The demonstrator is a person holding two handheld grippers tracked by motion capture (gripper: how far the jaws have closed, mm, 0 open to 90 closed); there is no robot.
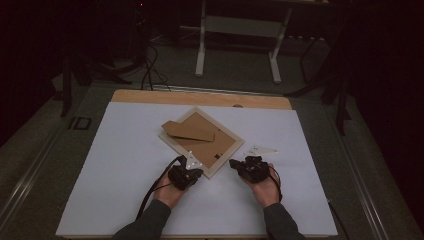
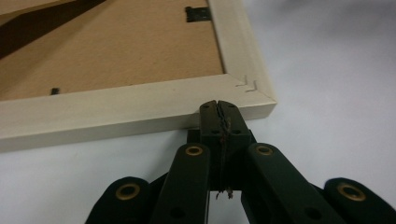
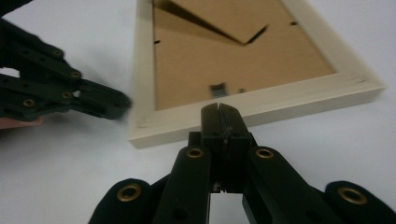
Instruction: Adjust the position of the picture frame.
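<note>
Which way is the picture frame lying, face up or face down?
Face down. The picture frame lies flat on the white table with its brown backing board and stand flap facing up.

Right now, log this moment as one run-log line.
left gripper: shut, at picture frame near corner | right gripper: shut, empty, facing frame edge | frame: face down on table

Dim room, lit tabletop; close views soft and blurred.

Two black, hinged grippers, the left gripper (image 1: 199,172) and right gripper (image 1: 233,163), show brass-coloured rivets, grey three-cornered top plates and trailing black cables; the person wears dark grey sleeves (image 1: 146,224).
</note>
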